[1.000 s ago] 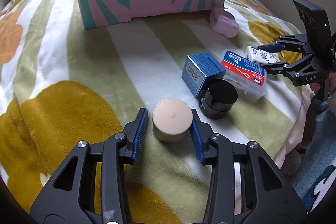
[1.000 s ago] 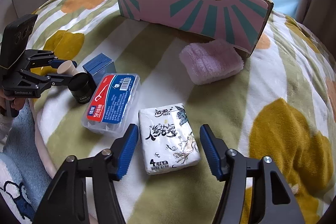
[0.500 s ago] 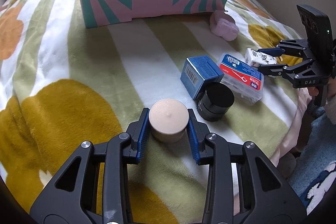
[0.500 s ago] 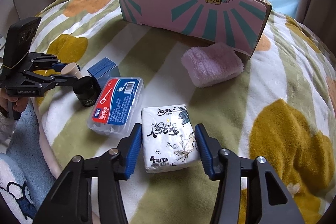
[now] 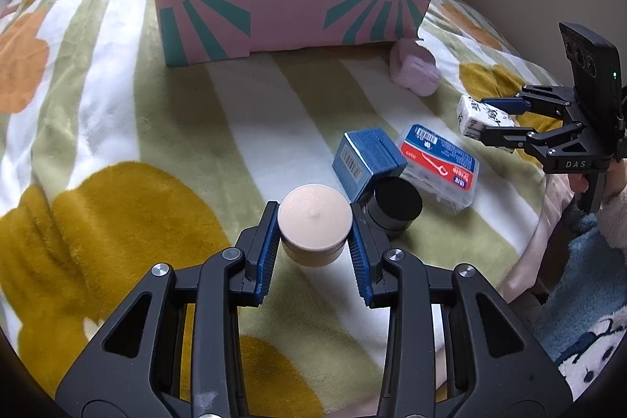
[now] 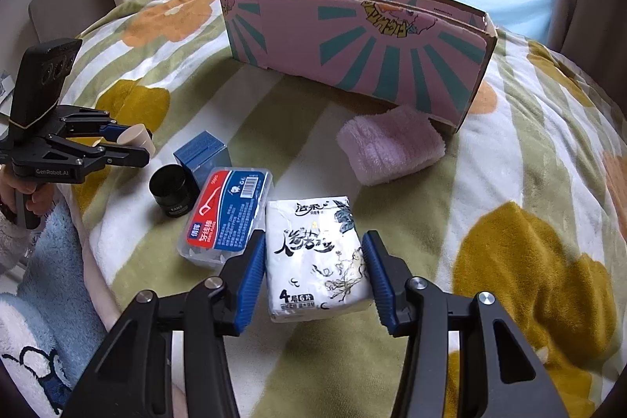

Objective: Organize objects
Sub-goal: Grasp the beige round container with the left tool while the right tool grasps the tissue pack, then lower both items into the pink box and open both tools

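Note:
My left gripper [image 5: 314, 227] is shut on a beige round jar [image 5: 313, 224] and holds it above the blanket; it also shows in the right wrist view [image 6: 135, 140]. My right gripper [image 6: 313, 261] is shut on a white tissue pack [image 6: 315, 257], lifted off the blanket, which also shows in the left wrist view [image 5: 482, 119]. A black jar [image 5: 395, 206], a blue box [image 5: 368, 157] and a clear floss-pick box [image 5: 441, 165] lie together on the blanket. A pink towel [image 6: 392, 147] lies by the pink and teal cardboard box [image 6: 352, 57].
The flowered blanket [image 5: 117, 143] covers a rounded surface that drops off at the near right edge [image 5: 540, 222]. A curtained window is behind the cardboard box. A blue patterned fabric [image 6: 43, 285] lies below the edge.
Both grippers closed on their objects and lifted them: the left on the beige jar, the right on the tissue pack. Both views rose and drew back a little.

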{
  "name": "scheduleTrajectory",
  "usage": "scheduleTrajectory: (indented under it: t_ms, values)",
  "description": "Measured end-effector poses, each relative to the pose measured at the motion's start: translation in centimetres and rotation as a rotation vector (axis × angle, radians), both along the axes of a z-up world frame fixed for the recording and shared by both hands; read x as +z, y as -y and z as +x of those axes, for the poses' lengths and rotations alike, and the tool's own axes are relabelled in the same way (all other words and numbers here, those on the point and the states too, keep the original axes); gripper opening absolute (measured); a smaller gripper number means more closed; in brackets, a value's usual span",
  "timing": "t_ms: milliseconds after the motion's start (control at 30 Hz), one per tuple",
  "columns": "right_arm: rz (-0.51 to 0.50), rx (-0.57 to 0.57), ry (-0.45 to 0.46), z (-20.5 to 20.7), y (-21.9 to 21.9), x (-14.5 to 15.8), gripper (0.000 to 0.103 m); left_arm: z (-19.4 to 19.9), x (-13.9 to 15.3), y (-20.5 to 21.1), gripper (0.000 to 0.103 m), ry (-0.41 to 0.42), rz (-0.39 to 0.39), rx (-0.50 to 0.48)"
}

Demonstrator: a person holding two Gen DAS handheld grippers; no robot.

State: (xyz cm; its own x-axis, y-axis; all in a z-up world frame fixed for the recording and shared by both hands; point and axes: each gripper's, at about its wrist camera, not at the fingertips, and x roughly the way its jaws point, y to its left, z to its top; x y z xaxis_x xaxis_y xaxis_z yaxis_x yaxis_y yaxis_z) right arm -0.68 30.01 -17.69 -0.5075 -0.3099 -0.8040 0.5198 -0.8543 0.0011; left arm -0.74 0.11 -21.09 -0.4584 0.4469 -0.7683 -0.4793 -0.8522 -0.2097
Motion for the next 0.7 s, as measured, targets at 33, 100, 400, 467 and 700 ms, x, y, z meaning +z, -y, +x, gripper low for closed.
scheduleTrajectory:
  t_ms: [33,100,400,467,700]
  values:
    - [-0.002,-0.002,-0.002,0.0,0.0,0.2,0.046,-0.1,0.2,0.1,0.031,-0.001,0.003,0.002]
    - [-0.004,-0.008,-0.004,-0.2,-0.1,0.8,0.046,-0.3,0.9,0.2,0.031,-0.007,0.008,0.004]
    - [-0.004,-0.044,-0.070,-1.5,-0.4,5.5,0.046,-2.2,5.3,0.3,0.031,-0.060,0.000,0.006]
    - [-0.001,-0.051,-0.085,-2.2,-0.3,6.6,0.046,-2.9,6.5,0.3,0.031,-0.077,-0.004,0.005]
    - [-0.008,-0.084,-0.125,-5.8,0.5,11.4,0.046,-6.4,11.6,-0.3,0.031,-0.133,-0.028,-0.004]
